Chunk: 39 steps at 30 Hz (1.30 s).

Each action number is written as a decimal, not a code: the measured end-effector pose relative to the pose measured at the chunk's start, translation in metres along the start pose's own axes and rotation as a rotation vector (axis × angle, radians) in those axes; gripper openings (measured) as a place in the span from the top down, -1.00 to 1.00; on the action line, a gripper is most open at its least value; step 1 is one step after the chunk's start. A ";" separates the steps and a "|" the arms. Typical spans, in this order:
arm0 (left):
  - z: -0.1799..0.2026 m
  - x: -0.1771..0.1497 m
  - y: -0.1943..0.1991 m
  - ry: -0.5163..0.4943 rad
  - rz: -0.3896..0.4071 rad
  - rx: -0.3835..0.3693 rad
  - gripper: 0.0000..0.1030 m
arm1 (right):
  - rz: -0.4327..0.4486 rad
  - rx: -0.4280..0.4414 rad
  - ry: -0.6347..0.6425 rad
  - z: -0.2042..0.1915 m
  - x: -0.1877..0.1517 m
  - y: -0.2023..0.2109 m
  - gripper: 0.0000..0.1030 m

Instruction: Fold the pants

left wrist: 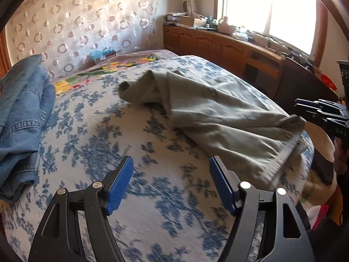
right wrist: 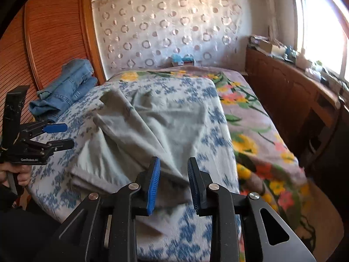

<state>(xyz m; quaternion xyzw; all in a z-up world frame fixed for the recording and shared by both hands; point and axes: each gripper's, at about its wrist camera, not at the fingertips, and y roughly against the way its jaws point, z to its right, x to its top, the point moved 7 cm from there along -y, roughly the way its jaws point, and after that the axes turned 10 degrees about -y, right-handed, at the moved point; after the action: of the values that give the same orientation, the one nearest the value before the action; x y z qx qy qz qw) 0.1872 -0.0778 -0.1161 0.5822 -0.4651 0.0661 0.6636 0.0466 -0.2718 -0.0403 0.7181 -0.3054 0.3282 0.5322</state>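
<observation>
Grey-green pants [left wrist: 218, 113] lie crumpled on the blue-flowered bedspread [left wrist: 152, 207], one ribbed end near the bed's right edge. My left gripper [left wrist: 171, 163] is open wide over bare bedspread, short of the pants, with nothing between its blue pads. In the right wrist view the pants [right wrist: 152, 118] spread out ahead, and my right gripper [right wrist: 173, 163] hovers over their near edge with a narrow gap between its pads; the cloth shows behind the gap, not pinched. The right gripper [left wrist: 305, 111] also shows at the right rim, next to the pants' ribbed end. The left gripper [right wrist: 68, 135] shows at the left.
Folded blue jeans [left wrist: 21, 113] sit at the bed's left side, beside a louvred wooden door [right wrist: 50, 32]. A flowered blanket [right wrist: 257, 131] covers the bed's right part. A cluttered wooden cabinet [left wrist: 218, 45] runs under the bright window. A hand [right wrist: 19, 174] holds the left gripper.
</observation>
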 end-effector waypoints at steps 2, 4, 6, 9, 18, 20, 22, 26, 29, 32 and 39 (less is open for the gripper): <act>-0.008 0.004 -0.002 0.006 0.008 0.012 -0.42 | -0.011 0.020 0.026 -0.010 0.004 -0.011 0.47; -0.015 0.007 -0.005 0.011 0.012 0.023 -0.42 | -0.026 0.035 0.051 -0.020 0.009 -0.025 0.46; -0.021 0.008 -0.007 0.015 0.015 0.030 -0.42 | -0.040 0.050 0.074 -0.031 0.013 -0.038 0.45; -0.032 0.010 -0.010 0.029 0.016 0.044 -0.42 | -0.051 0.078 0.104 -0.048 0.021 -0.054 0.30; -0.055 0.012 -0.003 0.062 0.041 0.052 -0.42 | -0.124 0.126 0.198 -0.087 0.034 -0.096 0.29; -0.059 0.012 0.000 0.065 0.043 0.055 -0.42 | -0.141 0.134 0.205 -0.091 0.036 -0.101 0.29; -0.062 0.010 0.002 0.070 0.046 0.056 -0.42 | -0.154 0.139 0.216 -0.093 0.037 -0.105 0.29; -0.068 0.005 0.003 0.080 0.049 0.056 -0.42 | -0.190 0.150 0.238 -0.100 0.035 -0.116 0.29; -0.069 0.002 0.002 0.084 0.044 0.054 -0.42 | -0.206 0.142 0.262 -0.107 0.034 -0.123 0.29; -0.068 0.000 0.001 0.084 0.039 0.048 -0.42 | -0.207 0.128 0.278 -0.106 0.036 -0.127 0.48; -0.059 0.004 -0.004 0.065 0.029 0.037 -0.42 | -0.097 0.087 0.237 -0.080 0.076 -0.108 0.89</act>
<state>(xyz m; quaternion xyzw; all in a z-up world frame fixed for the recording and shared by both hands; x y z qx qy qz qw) 0.2240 -0.0314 -0.1093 0.5852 -0.4503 0.1033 0.6664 0.1655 -0.1744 -0.0229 0.7107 -0.1908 0.3973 0.5483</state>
